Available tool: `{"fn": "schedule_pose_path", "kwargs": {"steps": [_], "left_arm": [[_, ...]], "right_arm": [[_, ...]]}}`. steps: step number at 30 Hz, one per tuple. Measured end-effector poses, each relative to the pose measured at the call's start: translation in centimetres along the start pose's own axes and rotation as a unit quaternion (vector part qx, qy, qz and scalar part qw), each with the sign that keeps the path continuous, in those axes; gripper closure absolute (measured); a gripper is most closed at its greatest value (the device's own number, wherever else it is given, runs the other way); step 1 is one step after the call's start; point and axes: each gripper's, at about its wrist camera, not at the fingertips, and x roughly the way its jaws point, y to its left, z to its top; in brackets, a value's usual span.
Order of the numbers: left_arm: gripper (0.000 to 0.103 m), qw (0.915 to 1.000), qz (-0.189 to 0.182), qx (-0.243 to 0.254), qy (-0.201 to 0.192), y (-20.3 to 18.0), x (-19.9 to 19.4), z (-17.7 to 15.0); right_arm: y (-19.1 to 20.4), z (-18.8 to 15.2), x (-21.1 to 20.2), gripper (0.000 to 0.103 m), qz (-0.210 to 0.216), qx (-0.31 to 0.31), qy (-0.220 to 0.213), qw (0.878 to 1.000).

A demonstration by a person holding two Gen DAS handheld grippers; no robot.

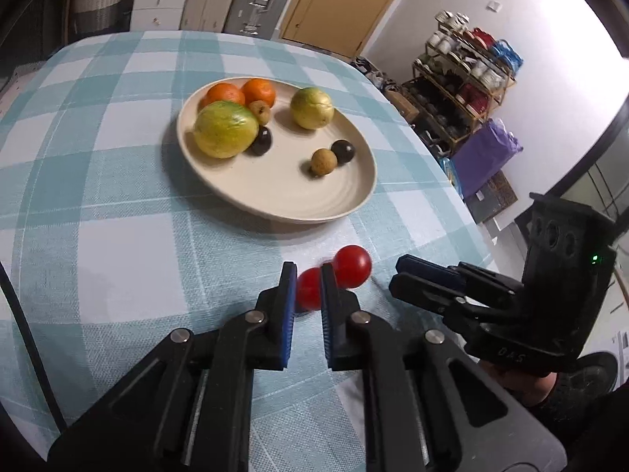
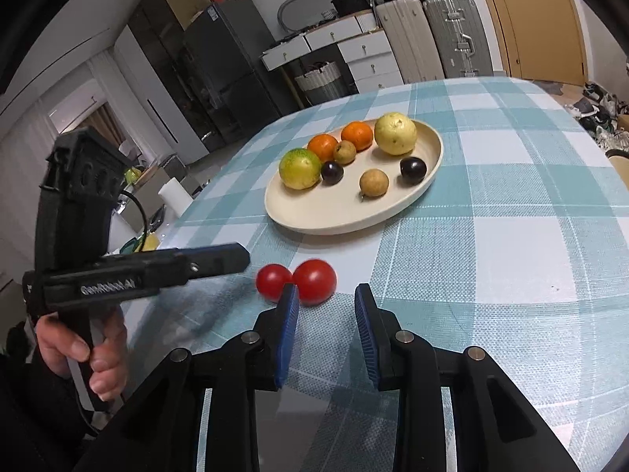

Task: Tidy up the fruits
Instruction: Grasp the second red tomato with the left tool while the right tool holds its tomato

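A cream plate (image 1: 283, 192) (image 2: 342, 216) on the checked tablecloth holds two oranges, two green-yellow guavas, two dark plums and two small brown fruits. Two red cherry tomatoes lie on the cloth in front of the plate. My left gripper (image 1: 308, 275) has its jaws narrowly apart around the nearer tomato (image 1: 308, 289), which shows as the left tomato (image 2: 273, 280) in the right wrist view; I cannot tell if the pads touch it. The other tomato (image 1: 352, 266) (image 2: 315, 281) lies beside it. My right gripper (image 2: 327, 295) is open and empty just short of that tomato; it also shows in the left wrist view (image 1: 401, 279).
The table edge (image 1: 452, 181) curves away on the right of the left wrist view, with a shelf rack (image 1: 464, 86) and bags beyond. In the right wrist view, suitcases (image 2: 432, 39), drawers and a fridge stand behind the table.
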Motion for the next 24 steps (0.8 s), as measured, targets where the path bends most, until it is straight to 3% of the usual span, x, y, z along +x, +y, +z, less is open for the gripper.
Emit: {"fn": "schedule_pose_path", "kwargs": {"steps": [4, 6, 11, 16, 19, 24], "left_arm": [[0.094, 1.0000, -0.002, -0.003, -0.009, 0.1, -0.5, -0.3], [0.094, 0.9999, 0.000, -0.005, -0.013, 0.3, -0.8, -0.4], [0.094, 0.9996, -0.002, -0.020, -0.017, 1.3, -1.5, -0.6], [0.094, 0.9995, -0.001, -0.027, -0.018, 1.8, -2.0, -0.7], [0.094, 0.9994, -0.003, -0.030, -0.017, 2.0, -1.9, -0.7], [0.094, 0.9995, -0.008, -0.027, -0.014, 1.5, -1.7, -0.7]], "right_arm": [[0.0, 0.3, 1.2, 0.071, 0.001, 0.009, 0.010, 1.000], [0.1, 0.7, 1.3, 0.057, -0.001, 0.010, 0.002, 1.000], [0.9, 1.5, 2.4, 0.055, -0.002, -0.007, 0.004, 1.000], [0.9, 1.6, 4.0, 0.055, -0.013, -0.005, 0.031, 0.999], [0.7, 1.4, 4.4, 0.069, -0.001, 0.000, 0.040, 0.999], [1.0, 1.1, 4.1, 0.072, 0.011, -0.010, 0.032, 0.999]]}}
